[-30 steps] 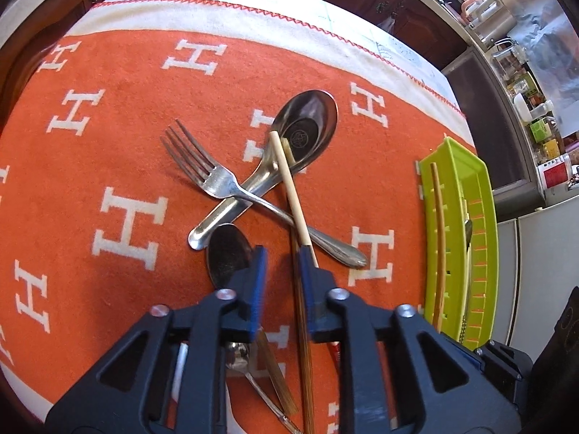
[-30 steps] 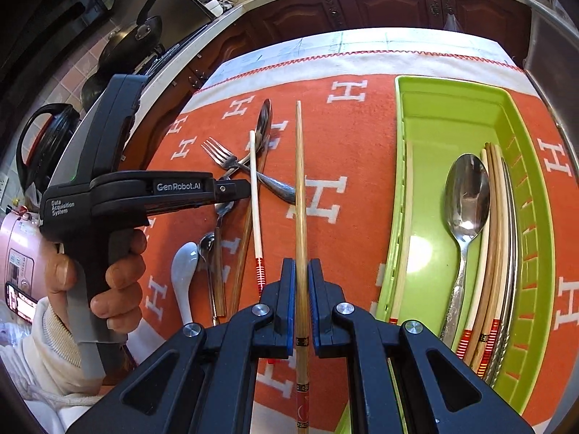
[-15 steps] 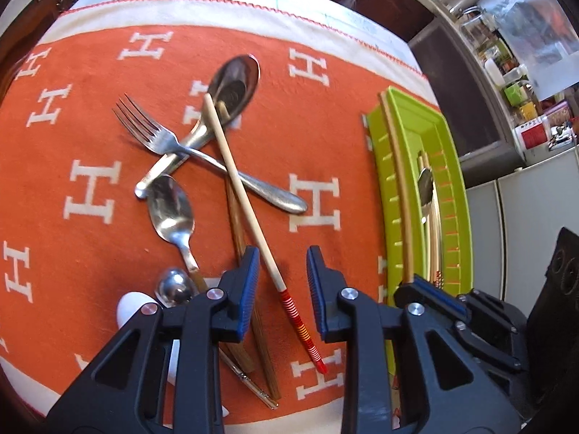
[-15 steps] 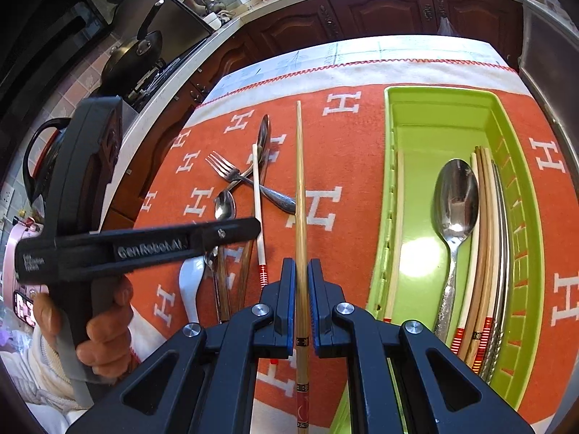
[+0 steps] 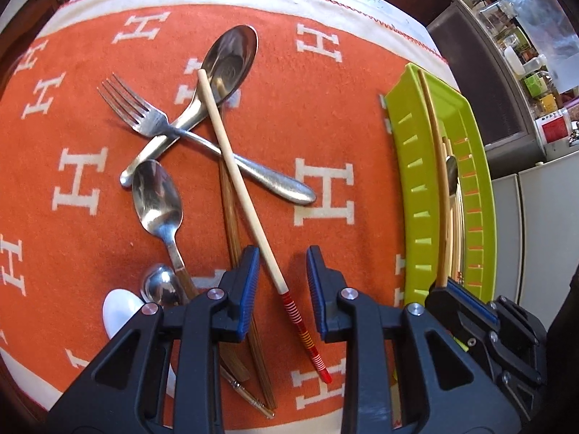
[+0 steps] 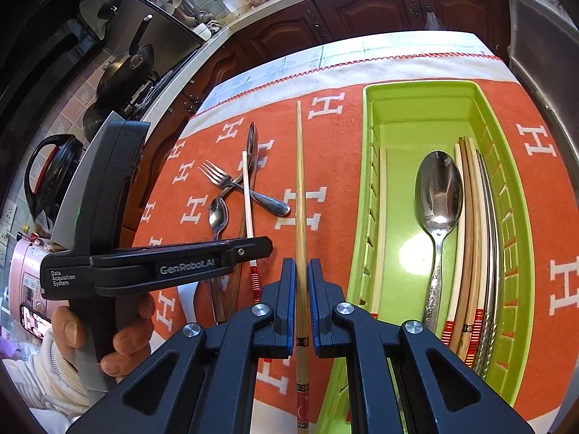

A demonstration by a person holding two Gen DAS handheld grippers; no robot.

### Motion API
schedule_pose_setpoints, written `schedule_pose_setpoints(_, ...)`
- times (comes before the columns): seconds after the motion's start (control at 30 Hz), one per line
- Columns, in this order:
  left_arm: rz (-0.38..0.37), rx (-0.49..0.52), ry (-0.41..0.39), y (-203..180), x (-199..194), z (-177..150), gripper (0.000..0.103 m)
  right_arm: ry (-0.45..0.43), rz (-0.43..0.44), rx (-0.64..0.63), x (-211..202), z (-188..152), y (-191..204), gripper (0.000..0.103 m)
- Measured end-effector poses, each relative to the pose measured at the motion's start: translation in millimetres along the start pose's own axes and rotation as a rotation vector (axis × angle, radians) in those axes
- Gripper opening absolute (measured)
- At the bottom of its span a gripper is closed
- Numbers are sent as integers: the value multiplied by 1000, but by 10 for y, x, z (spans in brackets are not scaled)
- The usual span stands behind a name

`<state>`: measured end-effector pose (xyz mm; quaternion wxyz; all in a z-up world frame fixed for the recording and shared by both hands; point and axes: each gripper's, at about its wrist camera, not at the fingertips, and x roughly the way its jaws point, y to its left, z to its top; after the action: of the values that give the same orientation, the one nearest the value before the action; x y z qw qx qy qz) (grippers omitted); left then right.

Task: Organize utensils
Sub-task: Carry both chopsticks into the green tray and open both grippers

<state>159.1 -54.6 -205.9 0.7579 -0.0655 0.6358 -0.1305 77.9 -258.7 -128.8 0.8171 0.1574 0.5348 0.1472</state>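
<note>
Pinching a bamboo chopstick, my right hand-held gripper hovers left of the green tray. My left hand-held gripper is spread around a pale chopstick.

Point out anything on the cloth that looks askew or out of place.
The loose utensils lie in a crossed heap: the fork sits across the big spoon, and a pale chopstick slants over both. Everything in the green tray lies parallel.

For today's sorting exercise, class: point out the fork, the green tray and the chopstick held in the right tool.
fork (image 5: 153, 123), left wrist view, on the neck just below its tines.
green tray (image 6: 416, 88), right wrist view, on its far rim.
chopstick (image 6: 300, 188), right wrist view, on its bare shaft ahead of the tool.
</note>
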Motion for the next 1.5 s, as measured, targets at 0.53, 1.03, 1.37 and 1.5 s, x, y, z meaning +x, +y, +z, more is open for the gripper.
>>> schedule_pose_setpoints(0.53, 23, 151, -62, -414, -335, -145, 3, -44, 23, 41, -259, -93, -82, 7)
schedule_pose_setpoints(1.03, -111, 230, -59, -1191, -767, -136, 3, -118, -46, 167, -780, -152, -689, 7)
schedule_pose_setpoints(1.37, -71, 216, 20, -1404, -277, -50, 3, -95, -152, 199, -596, -50, -1024, 10)
schedule_pose_setpoints(1.5, 8, 277, -5, -1431, -245, -150, 4, -101, -174, 217, -516, -29, -1119, 28)
